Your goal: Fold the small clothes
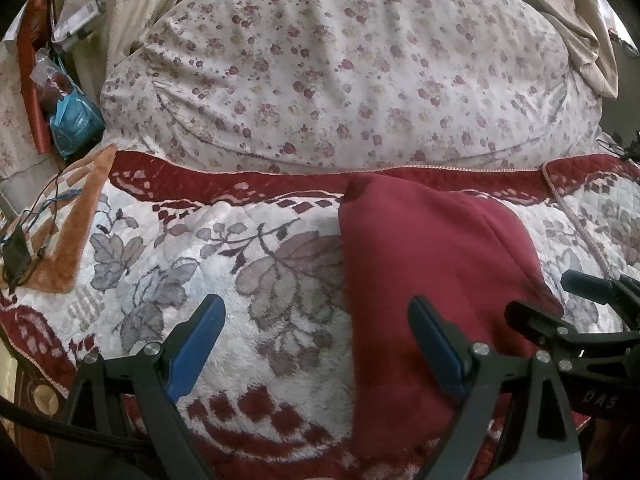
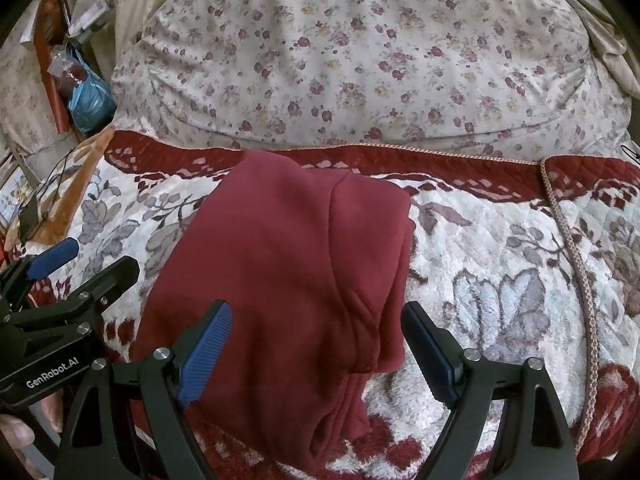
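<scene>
The garment [image 2: 288, 280] is plain dark red. The blanket [image 2: 500, 280] under it is fluffy white with grey leaves and dark red borders. Beyond the blanket, the quilt [image 2: 360, 60] is white with small maroon flowers. Both tools, left [image 1: 316, 344] and right [image 2: 316, 352], are black with blue pads.

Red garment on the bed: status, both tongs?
Left tongs open, empty, at the garment's left edge. Right tongs open, empty, over it. Red garment lies folded on the blanket. Nothing in the way.
</scene>
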`<state>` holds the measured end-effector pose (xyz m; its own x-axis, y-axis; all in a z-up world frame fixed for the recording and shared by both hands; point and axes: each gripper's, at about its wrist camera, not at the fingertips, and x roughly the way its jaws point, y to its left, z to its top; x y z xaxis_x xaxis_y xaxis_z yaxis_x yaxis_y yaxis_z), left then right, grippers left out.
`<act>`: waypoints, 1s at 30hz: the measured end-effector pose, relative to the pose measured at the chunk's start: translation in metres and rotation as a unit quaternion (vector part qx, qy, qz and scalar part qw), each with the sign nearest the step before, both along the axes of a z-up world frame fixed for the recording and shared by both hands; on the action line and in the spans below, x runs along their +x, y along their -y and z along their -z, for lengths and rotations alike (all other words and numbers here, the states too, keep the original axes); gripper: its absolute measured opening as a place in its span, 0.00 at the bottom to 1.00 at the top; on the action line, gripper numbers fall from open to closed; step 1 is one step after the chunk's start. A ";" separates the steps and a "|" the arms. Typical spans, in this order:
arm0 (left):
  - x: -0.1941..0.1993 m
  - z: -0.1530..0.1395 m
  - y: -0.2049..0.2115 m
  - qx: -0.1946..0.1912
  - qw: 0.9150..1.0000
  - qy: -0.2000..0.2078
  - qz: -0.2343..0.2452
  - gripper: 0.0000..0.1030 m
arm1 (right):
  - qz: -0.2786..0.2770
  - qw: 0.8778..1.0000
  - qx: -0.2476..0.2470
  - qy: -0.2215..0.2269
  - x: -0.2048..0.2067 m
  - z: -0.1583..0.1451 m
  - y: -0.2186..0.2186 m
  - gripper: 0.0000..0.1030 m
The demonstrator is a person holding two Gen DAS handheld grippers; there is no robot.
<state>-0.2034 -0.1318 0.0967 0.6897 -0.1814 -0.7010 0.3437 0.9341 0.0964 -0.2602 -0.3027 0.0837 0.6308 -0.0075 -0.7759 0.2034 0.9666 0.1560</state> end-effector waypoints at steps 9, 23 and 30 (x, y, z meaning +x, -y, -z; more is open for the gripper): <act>0.001 0.002 0.000 0.000 1.000 -0.003 0.001 0.89 | -0.001 1.000 0.001 -0.003 0.002 0.002 0.002 0.87; 0.003 0.005 -0.001 0.002 1.000 -0.006 0.001 0.89 | -0.006 1.000 0.001 -0.012 0.005 0.007 0.002 0.87; 0.006 0.005 -0.002 -0.001 1.000 -0.012 0.004 0.89 | -0.005 1.000 0.000 -0.015 0.006 0.008 0.002 0.88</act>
